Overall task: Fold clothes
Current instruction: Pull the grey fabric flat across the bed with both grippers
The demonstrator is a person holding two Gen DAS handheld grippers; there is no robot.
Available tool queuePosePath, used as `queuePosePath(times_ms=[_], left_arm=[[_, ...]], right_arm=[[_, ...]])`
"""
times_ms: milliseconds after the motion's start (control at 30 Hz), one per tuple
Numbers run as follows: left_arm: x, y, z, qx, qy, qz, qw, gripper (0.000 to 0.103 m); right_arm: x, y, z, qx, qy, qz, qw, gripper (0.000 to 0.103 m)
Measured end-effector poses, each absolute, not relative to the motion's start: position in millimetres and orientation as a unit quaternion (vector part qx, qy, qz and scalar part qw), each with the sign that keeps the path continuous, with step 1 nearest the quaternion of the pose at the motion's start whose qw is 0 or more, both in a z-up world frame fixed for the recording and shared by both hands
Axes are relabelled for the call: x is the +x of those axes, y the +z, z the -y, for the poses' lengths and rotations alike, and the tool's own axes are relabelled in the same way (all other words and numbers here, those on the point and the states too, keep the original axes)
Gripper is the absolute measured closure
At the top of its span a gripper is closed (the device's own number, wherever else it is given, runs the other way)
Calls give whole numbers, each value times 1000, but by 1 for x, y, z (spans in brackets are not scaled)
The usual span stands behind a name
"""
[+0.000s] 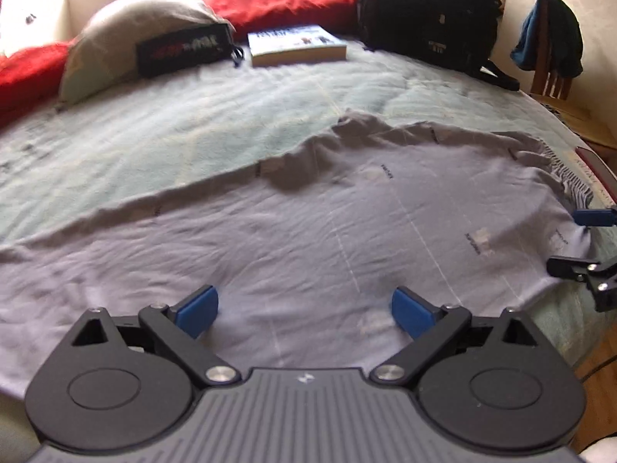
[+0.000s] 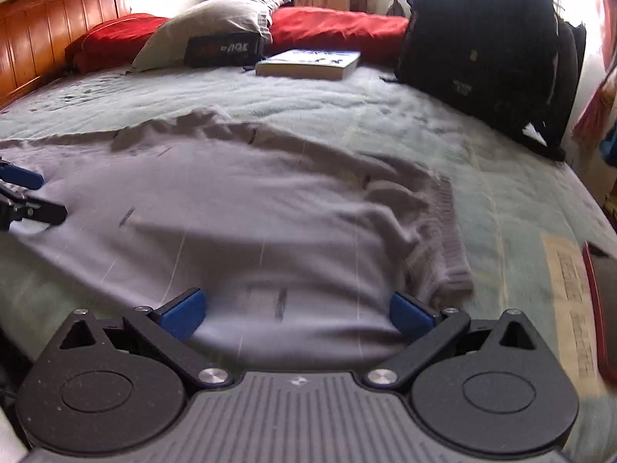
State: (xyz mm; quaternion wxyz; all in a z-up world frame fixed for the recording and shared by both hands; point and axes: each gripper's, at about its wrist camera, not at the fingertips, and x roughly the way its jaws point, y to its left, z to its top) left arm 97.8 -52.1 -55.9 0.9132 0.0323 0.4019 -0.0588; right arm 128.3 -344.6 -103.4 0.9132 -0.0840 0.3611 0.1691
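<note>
A pale lavender-grey garment (image 1: 327, 223) with thin white stripes lies spread flat on the bed, its far edge rumpled and a ribbed waistband (image 2: 447, 239) bunched at the right. My left gripper (image 1: 304, 310) hovers open over the garment's near edge, blue pads wide apart with nothing between them. My right gripper (image 2: 295, 310) is open too, its pads straddling the near hem beside the waistband. In the left wrist view the right gripper's fingers (image 1: 594, 218) show at the far right edge. The left gripper's fingers (image 2: 23, 179) appear at the left edge of the right wrist view.
The bed has a light green cover (image 2: 385, 108). At the back lie a thick book (image 2: 308, 63), a grey pillow (image 2: 216, 23), a small black pouch (image 2: 223, 50), red pillows (image 2: 339, 27) and a big black backpack (image 2: 482, 46). A wooden chair (image 1: 551, 77) stands right of the bed.
</note>
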Motion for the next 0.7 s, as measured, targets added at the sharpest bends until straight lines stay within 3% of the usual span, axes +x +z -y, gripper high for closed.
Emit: queuePosePath(times_ms=[233, 367, 700], left_arm=[[69, -36, 30, 16, -36, -367, 929, 6], [61, -31, 19, 11, -18, -360, 933, 6], [62, -42, -9, -17, 3, -351, 936, 6]], right_arm=[[128, -83, 314, -76, 192, -319, 925, 0], [150, -93, 291, -42, 205, -342, 916, 0], [122, -93, 282, -87, 189, -370, 906, 0]])
